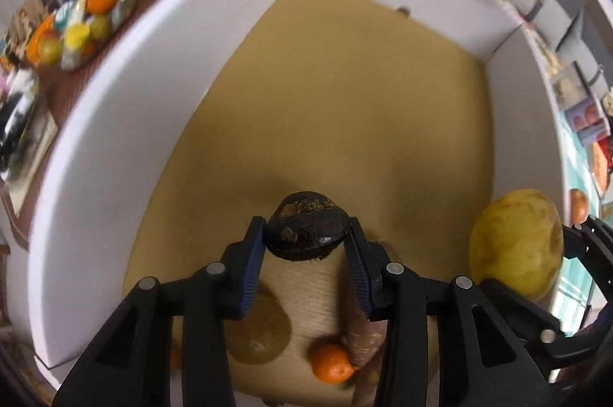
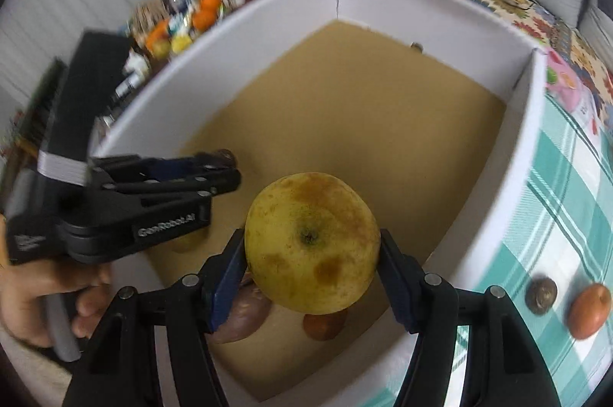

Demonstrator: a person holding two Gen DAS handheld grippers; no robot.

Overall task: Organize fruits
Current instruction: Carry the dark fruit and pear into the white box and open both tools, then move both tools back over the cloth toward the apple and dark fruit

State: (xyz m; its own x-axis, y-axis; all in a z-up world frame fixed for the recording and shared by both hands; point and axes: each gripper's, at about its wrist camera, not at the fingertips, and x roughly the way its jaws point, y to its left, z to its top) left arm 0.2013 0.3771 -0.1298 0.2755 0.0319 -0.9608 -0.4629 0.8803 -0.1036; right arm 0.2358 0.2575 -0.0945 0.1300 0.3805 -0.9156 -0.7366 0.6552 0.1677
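Observation:
Over a white-walled box (image 1: pixel 115 100) with a tan floor, my left gripper (image 1: pixel 306 238) is shut on a small dark brown fruit (image 1: pixel 308 227), both blue pads against its sides. Beside it, my right gripper (image 2: pixel 312 248) is shut on a big yellow fruit (image 2: pixel 312 242) with brown blotches, which also shows at the right of the left wrist view as the yellow fruit (image 1: pixel 517 242). The right wrist view shows the left gripper (image 2: pixel 224 164) reaching in from the left, held by a hand (image 2: pixel 38 299). On the box floor lie a tangerine (image 1: pixel 331 363), a yellow-green fruit (image 1: pixel 260 334) and a purplish oblong piece (image 2: pixel 241 315).
Right of the box (image 2: pixel 517 177), a dark round fruit (image 2: pixel 541 296) and an orange-red fruit (image 2: pixel 589 310) lie on a teal checked cloth (image 2: pixel 567 215). A tray of oranges and small bottles (image 1: pixel 95 5) stands beyond the left wall. The far part of the box floor is bare.

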